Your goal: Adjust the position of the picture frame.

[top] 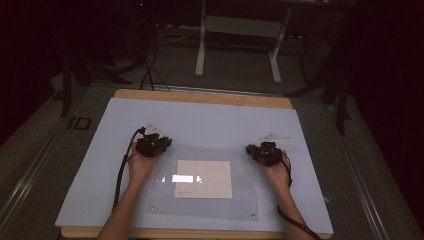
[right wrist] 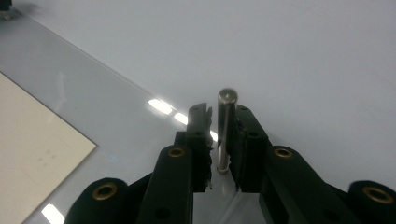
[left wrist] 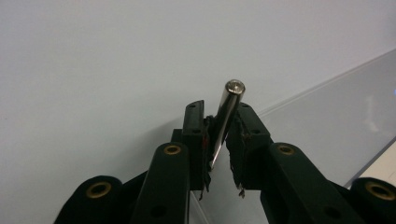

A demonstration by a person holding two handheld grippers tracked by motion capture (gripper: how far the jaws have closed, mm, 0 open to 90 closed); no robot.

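A clear plastic sheet (top: 205,200) lies on the white board (top: 200,120) with a cream paper card (top: 204,178) under it. My left gripper (top: 152,145) stands at the sheet's far left corner, and my right gripper (top: 264,152) at its far right corner. In the left gripper view, the left gripper (left wrist: 219,106) is shut on a thin metal pin (left wrist: 229,100) that leans to the right. In the right gripper view, an upright metal pin (right wrist: 227,116) stands between the jaws of the right gripper (right wrist: 220,109). It rests against one pad, and a slim gap shows at the other.
Two small screws (top: 152,206) (top: 252,216) sit in the sheet's near corners. The board rests on a wooden table (top: 200,96). Beyond it stand a white desk frame (top: 240,45) and cables on a dark floor.
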